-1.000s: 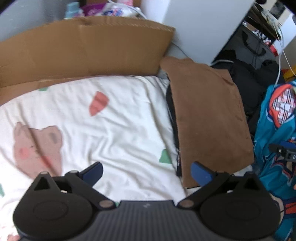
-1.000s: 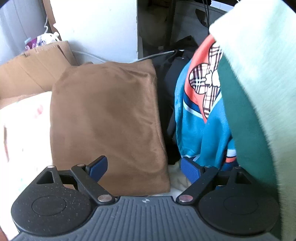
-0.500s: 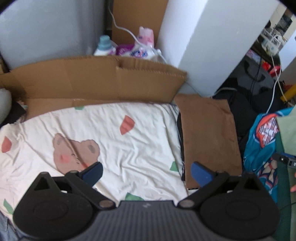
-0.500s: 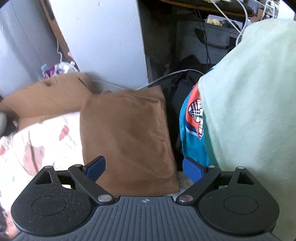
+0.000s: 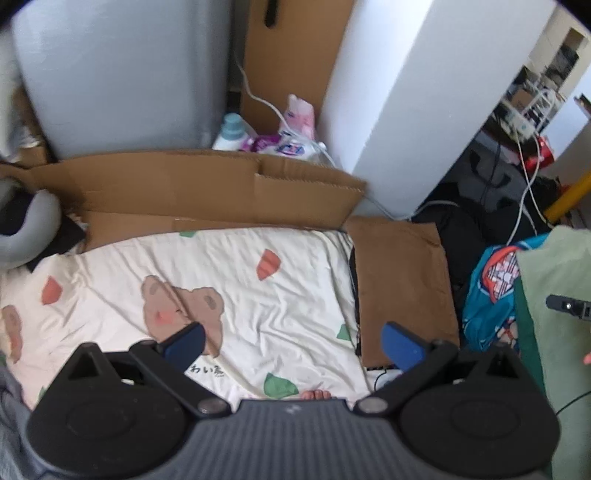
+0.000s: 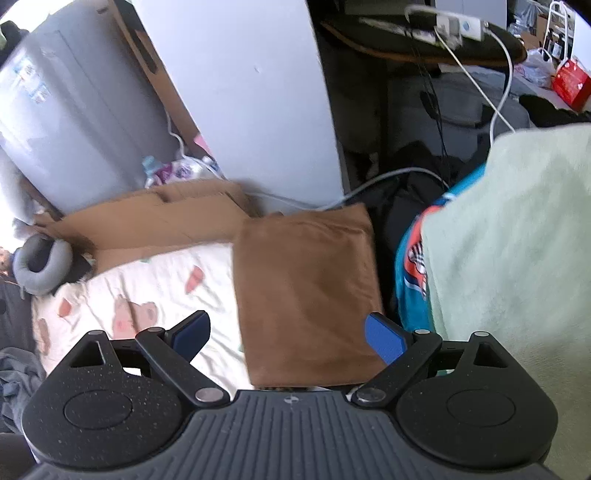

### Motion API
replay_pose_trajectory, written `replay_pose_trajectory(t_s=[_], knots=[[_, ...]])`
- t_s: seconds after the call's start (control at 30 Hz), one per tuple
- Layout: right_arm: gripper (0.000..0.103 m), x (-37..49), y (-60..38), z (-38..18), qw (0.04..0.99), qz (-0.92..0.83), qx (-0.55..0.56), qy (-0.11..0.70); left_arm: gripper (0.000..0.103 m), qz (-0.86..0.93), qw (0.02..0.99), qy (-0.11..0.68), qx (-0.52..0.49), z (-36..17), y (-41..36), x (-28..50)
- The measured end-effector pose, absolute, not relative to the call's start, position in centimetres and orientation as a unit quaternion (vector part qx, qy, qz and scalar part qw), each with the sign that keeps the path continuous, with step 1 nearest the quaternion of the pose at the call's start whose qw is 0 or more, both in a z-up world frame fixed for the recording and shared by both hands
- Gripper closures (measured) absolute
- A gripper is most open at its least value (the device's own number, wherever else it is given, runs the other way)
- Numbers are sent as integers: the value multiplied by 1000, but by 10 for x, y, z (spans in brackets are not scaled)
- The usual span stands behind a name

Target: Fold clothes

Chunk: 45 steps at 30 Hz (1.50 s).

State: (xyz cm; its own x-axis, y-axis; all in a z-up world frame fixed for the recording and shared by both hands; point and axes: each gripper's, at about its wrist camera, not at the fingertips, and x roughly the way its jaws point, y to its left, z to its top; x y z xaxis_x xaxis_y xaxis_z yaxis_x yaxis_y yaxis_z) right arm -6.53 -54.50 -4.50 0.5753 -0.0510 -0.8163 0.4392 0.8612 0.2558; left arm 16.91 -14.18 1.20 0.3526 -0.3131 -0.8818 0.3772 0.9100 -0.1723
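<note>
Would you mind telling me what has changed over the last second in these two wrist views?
Both grippers, left and right, have pulled up and back from the bedding, so more of the room shows. Nothing was grasped or released. The folded brown garment and the bear-print sheet stayed put.

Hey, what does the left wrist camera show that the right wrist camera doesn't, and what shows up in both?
Only the left wrist view shows toes at the sheet's near edge and a yellow pole. Only the right wrist view shows a white power strip on a dark desk and a red box. Both show the bear-print sheet, the folded brown cloth, the cardboard, the pale green garment, and each open tool, left and right.
</note>
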Motion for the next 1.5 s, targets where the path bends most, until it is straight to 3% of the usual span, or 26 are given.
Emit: replay_pose_trajectory(t_s=[0.4, 0.83, 1.07, 1.5], knots=[[2, -54, -491, 33, 876, -128, 198, 421, 0, -174, 844, 508, 12, 57, -69, 142], [2, -13, -369, 168, 907, -52, 134, 397, 0, -131, 856, 500, 7, 86, 8, 118], [2, 13, -311, 155, 899, -19, 137, 416, 0, -95, 864, 495, 2, 88, 45, 99], [2, 19, -260, 80, 875, -13, 156, 458, 0, 16, 883, 468, -33, 67, 88, 52]])
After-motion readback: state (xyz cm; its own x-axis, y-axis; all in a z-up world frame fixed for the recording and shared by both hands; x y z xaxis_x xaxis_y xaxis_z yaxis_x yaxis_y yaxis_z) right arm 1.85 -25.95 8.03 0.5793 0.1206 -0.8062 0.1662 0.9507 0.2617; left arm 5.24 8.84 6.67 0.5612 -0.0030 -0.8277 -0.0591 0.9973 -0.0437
